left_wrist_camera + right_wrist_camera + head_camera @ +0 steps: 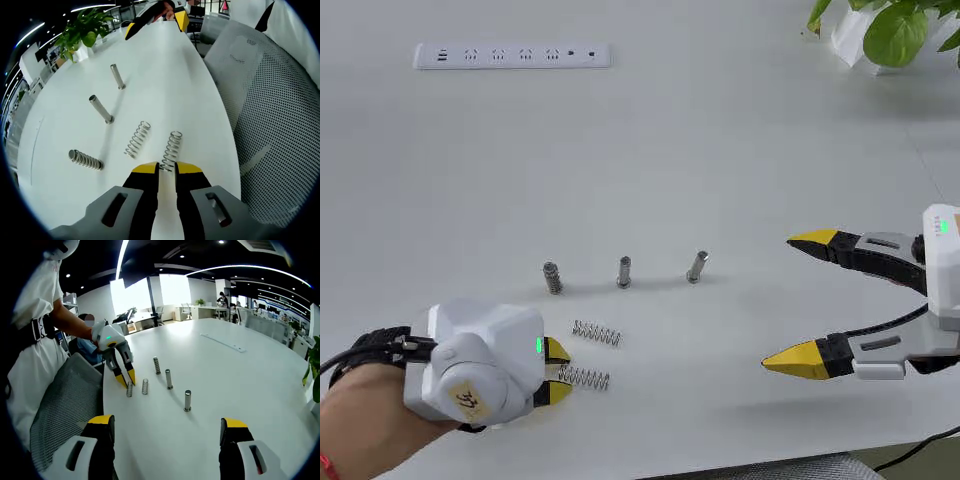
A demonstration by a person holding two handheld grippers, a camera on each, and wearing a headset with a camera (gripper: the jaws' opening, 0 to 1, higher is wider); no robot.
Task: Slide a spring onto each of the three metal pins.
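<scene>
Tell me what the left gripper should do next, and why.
Probably pinch the left gripper shut on the near spring and lift it: its end sits between the jaws, though I can't tell if they grip yet. The left pin wears a spring; the middle pin and right pin are bare.

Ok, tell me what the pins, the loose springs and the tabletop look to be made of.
The pins look like metal, probably steel: grey and smooth, with bright glints along the shaft. The loose springs look like thin coiled metal wire, silvery and shiny. The tabletop is white, matte and evenly coloured; it could be laminate or painted board, I cannot tell which.
</scene>
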